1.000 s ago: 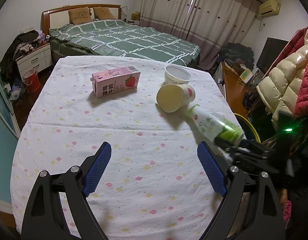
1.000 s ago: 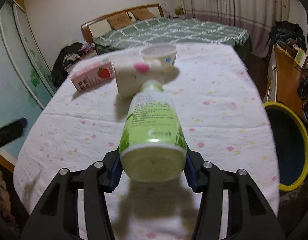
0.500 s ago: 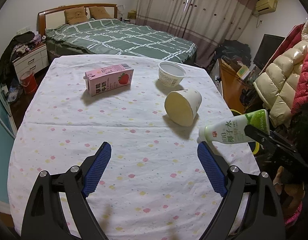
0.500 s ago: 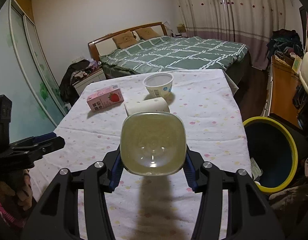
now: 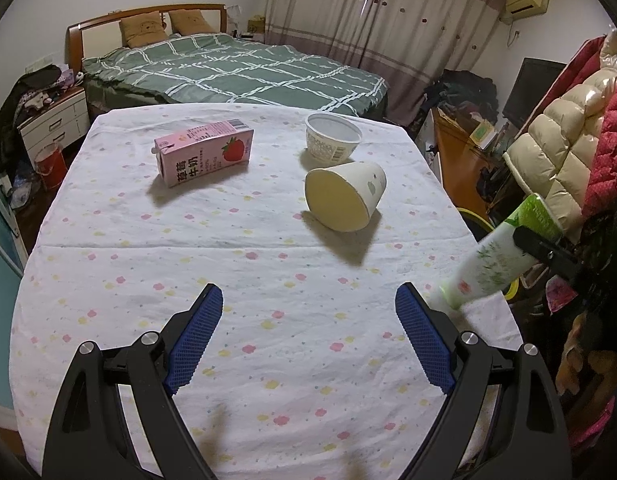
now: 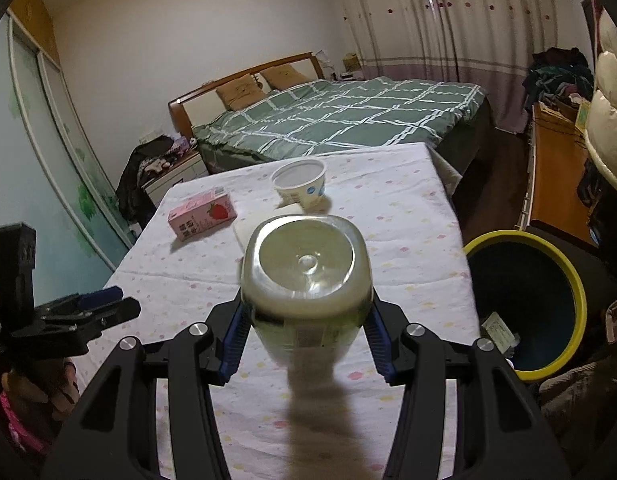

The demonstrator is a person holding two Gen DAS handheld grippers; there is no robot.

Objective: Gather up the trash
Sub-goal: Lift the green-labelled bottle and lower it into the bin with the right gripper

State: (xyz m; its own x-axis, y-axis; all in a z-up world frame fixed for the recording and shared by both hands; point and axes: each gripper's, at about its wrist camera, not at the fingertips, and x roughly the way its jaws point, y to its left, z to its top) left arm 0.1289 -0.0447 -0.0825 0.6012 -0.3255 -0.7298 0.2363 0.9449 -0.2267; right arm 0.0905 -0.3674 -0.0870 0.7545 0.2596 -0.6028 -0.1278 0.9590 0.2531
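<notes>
floral tablecloth [image 5: 268,280] (bedroom; green bed [image 5: 244,72])

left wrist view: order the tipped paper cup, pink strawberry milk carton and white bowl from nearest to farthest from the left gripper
1. Tipped paper cup: nearest the left gripper, ahead and slightly right, lying on its side with its mouth towards the camera.
2. Pink strawberry milk carton: farther back, on the left, lying flat.
3. White bowl: farthest, upright behind the cup on the right; only a little beyond the carton.

Left gripper [image 5: 308,332] spread wide over the tablecloth [image 5: 268,272]

Ahead lie a pink carton [image 5: 204,156], tipped cup [image 5: 344,196] and bowl [image 5: 333,142]; a green-white bottle [image 5: 496,256] hangs at right.
</notes>
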